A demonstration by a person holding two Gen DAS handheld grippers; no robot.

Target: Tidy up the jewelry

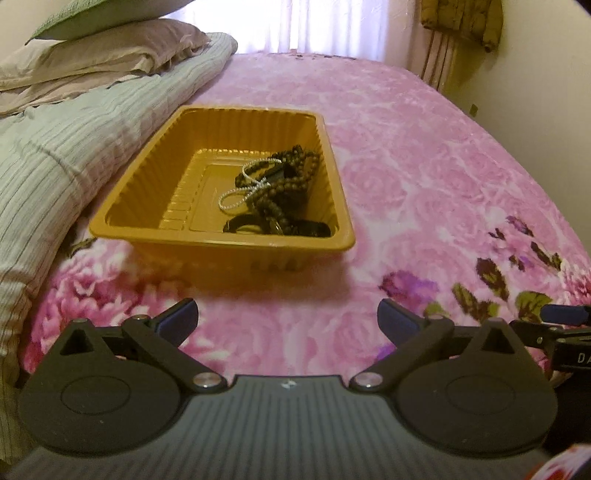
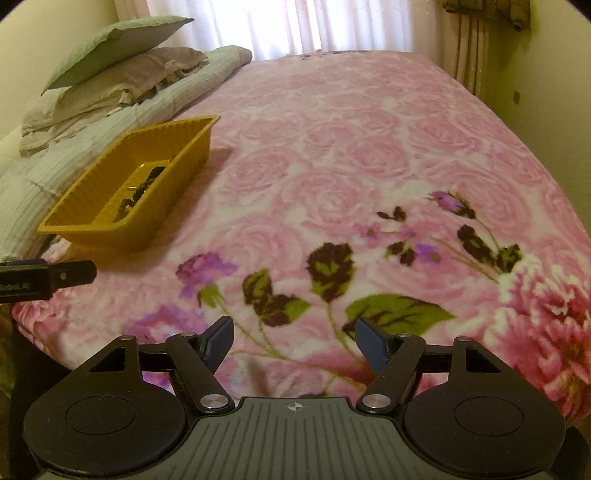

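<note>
A yellow ribbed plastic tray (image 1: 155,162) sits on the pink floral blanket (image 1: 424,166). Inside it lie dark brown bead strands (image 1: 295,173), a thin silver chain (image 1: 240,192) and a black band (image 1: 314,229), bunched toward its right side. My left gripper (image 1: 288,321) is open and empty, a short way in front of the tray's near wall. The tray (image 2: 85,225) shows at the left of the right wrist view with dark beads (image 2: 140,192) inside. My right gripper (image 2: 294,341) is open and empty over the blanket (image 2: 369,147), to the right of the tray.
A folded striped quilt (image 1: 66,147) and pillows (image 1: 110,48) lie along the tray's left side. Curtains (image 1: 314,22) and a wall stand behind the bed. The right gripper's finger (image 1: 565,314) shows at the left view's right edge; the left gripper's finger (image 2: 70,275) shows at the right view's left.
</note>
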